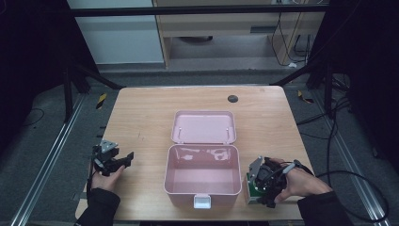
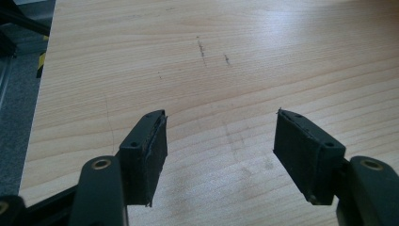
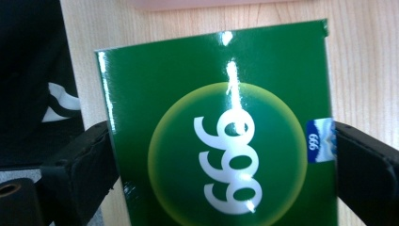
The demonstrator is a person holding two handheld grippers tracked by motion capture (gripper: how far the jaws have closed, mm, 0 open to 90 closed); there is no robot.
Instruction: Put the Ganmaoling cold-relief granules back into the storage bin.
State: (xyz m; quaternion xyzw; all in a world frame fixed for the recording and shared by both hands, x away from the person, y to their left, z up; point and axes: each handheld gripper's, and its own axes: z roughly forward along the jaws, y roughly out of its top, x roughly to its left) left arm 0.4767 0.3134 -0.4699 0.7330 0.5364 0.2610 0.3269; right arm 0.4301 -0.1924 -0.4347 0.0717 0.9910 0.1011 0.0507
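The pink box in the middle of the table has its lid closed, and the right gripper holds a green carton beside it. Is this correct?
Not quite. The pink box has its lid open, folded back on the table, as the high view shows. The rest holds: the right gripper clamps the green carton beside the box.

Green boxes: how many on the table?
1. The green box sits at the table's front right, beside the open pink case, held between the right gripper's jaws. None seen inside the case.
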